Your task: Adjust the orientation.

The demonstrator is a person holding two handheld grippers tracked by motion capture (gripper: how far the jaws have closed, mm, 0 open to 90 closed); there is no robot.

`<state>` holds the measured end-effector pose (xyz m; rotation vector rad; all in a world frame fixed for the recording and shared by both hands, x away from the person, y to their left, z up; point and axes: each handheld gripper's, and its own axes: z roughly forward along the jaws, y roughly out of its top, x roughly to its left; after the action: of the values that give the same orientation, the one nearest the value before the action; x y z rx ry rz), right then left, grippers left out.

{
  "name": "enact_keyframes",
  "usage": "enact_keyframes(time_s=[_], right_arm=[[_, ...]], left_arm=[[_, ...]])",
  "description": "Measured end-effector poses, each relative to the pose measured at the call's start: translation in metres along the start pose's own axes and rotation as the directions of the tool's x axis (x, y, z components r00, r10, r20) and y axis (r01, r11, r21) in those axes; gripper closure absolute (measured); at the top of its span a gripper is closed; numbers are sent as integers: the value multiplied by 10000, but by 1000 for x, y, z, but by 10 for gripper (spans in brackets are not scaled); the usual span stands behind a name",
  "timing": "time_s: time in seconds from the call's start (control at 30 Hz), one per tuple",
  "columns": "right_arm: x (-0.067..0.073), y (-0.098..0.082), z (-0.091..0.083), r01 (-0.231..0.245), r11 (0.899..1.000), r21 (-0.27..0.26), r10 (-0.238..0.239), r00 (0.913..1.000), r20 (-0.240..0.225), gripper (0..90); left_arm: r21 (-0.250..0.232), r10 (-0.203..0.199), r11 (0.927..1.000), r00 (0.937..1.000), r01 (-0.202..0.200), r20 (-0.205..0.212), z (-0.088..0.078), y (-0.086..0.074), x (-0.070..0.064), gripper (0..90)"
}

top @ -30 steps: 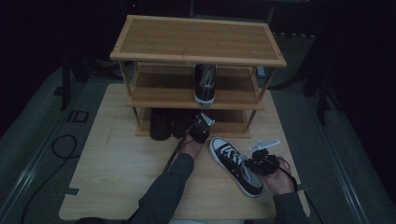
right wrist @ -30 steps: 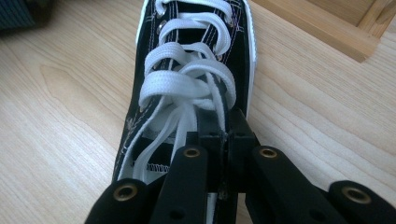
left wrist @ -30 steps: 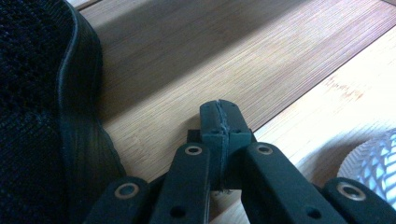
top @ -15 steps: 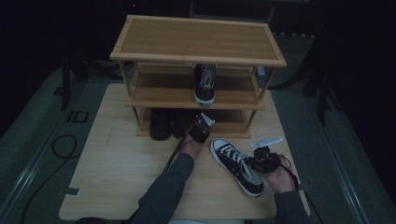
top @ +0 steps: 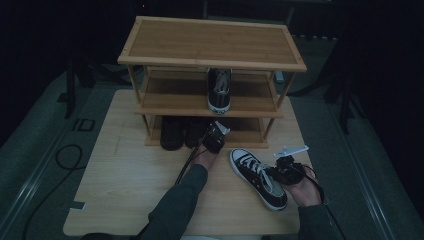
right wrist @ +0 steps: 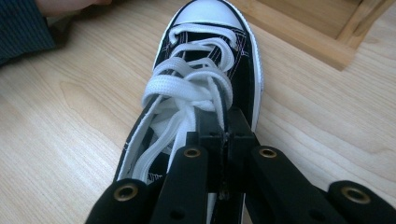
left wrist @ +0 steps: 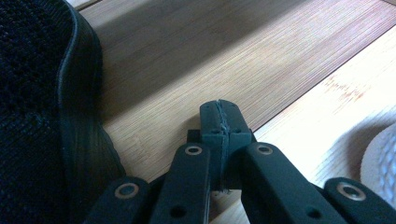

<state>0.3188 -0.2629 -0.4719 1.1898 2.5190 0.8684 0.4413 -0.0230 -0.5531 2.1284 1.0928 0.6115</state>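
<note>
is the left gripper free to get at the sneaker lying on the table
Probably yes. The left gripper sits at the rack's bottom shelf, jaws shut and empty, with bare table between it and the sneaker. The right gripper already grips that sneaker's side, so space is tight.

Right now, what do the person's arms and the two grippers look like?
Both forearms wear dark sleeves. The left gripper and right gripper are black, each with two flat linkage bars dotted with brass-ringed rivets and ending in blocky ribbed pads. A black cable trails from the left gripper, and a pale grey plate sits atop the right one.
</note>
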Motion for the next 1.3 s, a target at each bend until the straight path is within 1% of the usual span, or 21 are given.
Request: enact_keyframes(time_s=[0.1,0.23,0.37,0.53,0.7,0.83,1.03,1.13,1.3], right_arm=[[0,1,-4,-34,10000,-47,34,10000,53,884],[0,3,-10,-20,9999,-170,20,10000,2,884],[0,7,-16,86,9997,-237,-86,10000,3,884],[1,12,-23,27,9997,-259,-27,10000,24,883],[0,17,-29,50,9991,-431,-50,10000,-8,884],[1,22,-36,154,9988,-457,-153,9999,33,884],[-1,28,-45,388,9972,-636,-386,9992,33,883],[-3,32,-49,574,9963,-634,-570,9983,75,883],[-7,36,-57,658,9954,-692,-664,9978,-68,884]], left_arm=[[2,-11,10000,10000,11,-5,0,0,0,900],[5,-6,10000,10000,6,-9,0,0,0,900],[5,-12,10000,10000,12,-8,0,0,0,900],[6,-15,10000,10000,15,-6,0,0,0,900],[5,-16,10000,10000,16,-6,0,0,0,900],[6,-17,10000,10000,17,-4,0,0,0,900],[6,-14,10000,10000,14,-13,0,0,0,900],[8,-13,10000,10000,13,-6,0,0,0,900],[4,-10,10000,10000,10,-4,0,0,0,900]])
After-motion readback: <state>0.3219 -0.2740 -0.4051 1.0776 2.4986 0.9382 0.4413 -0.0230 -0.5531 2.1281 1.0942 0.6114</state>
